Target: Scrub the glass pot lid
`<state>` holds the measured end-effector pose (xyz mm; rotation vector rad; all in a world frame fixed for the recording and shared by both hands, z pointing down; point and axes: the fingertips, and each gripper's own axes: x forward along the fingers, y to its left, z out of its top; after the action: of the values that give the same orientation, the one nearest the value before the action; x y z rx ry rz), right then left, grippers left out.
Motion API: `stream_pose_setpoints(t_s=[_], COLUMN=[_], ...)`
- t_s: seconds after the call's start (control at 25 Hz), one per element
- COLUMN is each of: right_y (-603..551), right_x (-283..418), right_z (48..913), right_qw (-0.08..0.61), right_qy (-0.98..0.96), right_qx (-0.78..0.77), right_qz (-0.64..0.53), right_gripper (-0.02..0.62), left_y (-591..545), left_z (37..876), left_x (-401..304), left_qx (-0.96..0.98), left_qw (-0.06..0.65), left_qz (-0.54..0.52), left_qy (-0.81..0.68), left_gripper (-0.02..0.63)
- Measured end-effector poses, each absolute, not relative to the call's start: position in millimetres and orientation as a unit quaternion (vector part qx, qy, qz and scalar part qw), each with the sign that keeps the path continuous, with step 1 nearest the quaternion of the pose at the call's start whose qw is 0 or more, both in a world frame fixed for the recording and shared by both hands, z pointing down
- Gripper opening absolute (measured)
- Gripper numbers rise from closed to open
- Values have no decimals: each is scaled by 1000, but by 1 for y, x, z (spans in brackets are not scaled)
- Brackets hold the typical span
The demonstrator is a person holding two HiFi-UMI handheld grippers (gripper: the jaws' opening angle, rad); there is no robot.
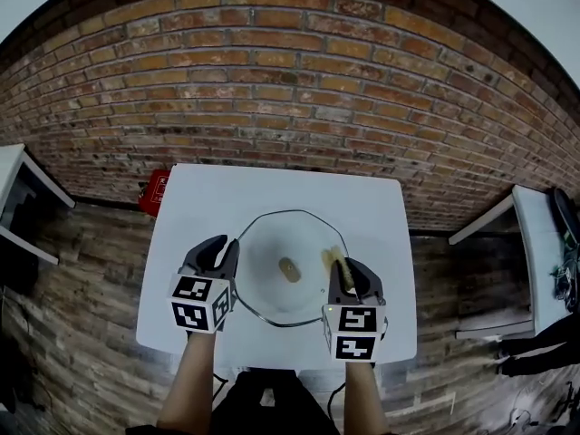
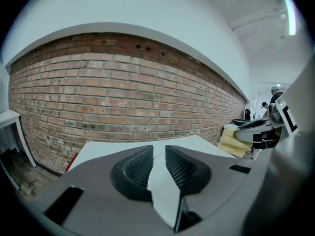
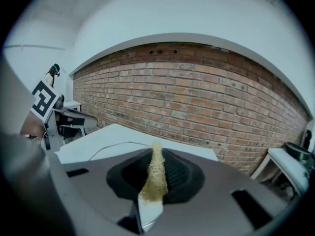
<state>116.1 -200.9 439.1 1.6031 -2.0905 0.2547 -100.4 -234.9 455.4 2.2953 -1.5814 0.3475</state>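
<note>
- Lid [image 1: 272, 302], glass: lay flat at the middle of the desk [image 1: 204, 198], with the knob [image 1: 289, 269] at its centre facing up.
- Desk, white: stood against a brick wall [image 1: 272, 80].
- Left gripper [image 1: 224, 251]: rested at the lid's left rim. Fingers [image 2: 134, 168] stood narrowly apart, with only white surface showing in the gap and nothing visibly clamped.
- Right gripper [image 1: 347, 275]: sat over the lid's right side. Fingers [image 3: 179, 173] were closed tight on a sponge.
- Sponge [image 3: 155, 173], yellowish and coarse: stood on edge between the right fingers and poked out past their tips, above the glass to the right of the knob.
- Red object [image 1: 155, 192]: sat low beside the desk's far left corner, kind not made out.
</note>
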Motion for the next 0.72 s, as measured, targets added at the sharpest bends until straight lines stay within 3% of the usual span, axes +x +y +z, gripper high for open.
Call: stream_pose_setpoints(t_s=[0.72], right_y=[-188], right_x=[109], right_z=[289], right_qw=[76], right_qy=[-792], right_qx=[606], right_qz=[-8], right_gripper=[58], left_y=[-213], left_z=[288], left_x=[-72], left_qx=[835], left_qw=[32], left_qz=[36], left_qy=[-549], left_gripper=[51])
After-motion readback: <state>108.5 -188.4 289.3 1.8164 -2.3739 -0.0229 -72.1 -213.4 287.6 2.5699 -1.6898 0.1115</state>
